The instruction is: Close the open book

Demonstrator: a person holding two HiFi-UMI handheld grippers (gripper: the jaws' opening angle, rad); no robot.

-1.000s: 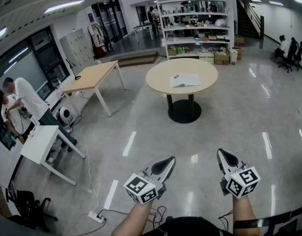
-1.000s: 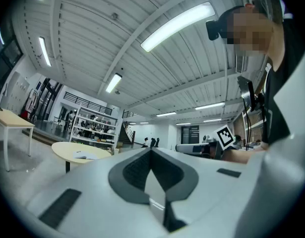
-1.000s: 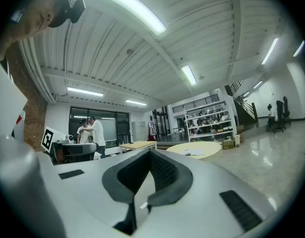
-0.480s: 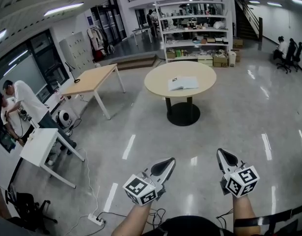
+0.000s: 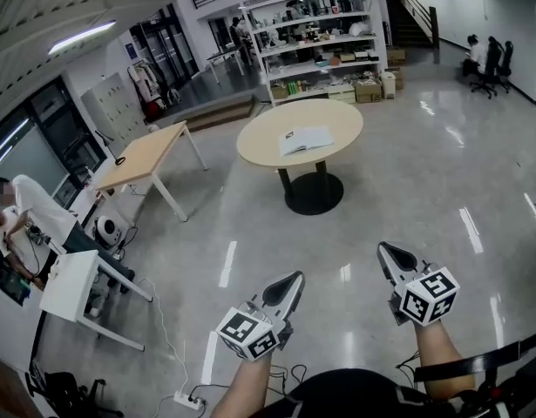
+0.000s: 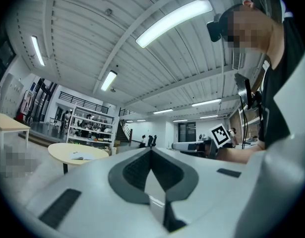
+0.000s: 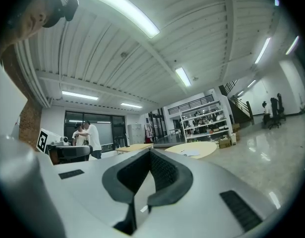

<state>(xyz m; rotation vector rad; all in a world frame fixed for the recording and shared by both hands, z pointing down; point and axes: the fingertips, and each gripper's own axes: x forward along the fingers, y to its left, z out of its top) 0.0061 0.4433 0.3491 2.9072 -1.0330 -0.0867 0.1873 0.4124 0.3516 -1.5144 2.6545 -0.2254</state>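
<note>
Nearest, the left gripper (image 5: 291, 282) and right gripper (image 5: 387, 252) are held level side by side over the glossy floor (image 5: 398, 190), each with its jaws pressed together on nothing. The task looks to be at the approach: nothing has reached the book (image 5: 305, 139), which lies open, pages up, near the middle of the round table (image 5: 254, 151), well ahead of both grippers. The next move likely calls for walking up to the table, then getting a tip under one half of the book and folding it over the other. The tabletop is pale, smooth and otherwise bare. To the left stand a white table (image 5: 67, 277) and a wooden table (image 5: 141, 157). Stocked shelves (image 5: 324, 46) line the far side.
</note>
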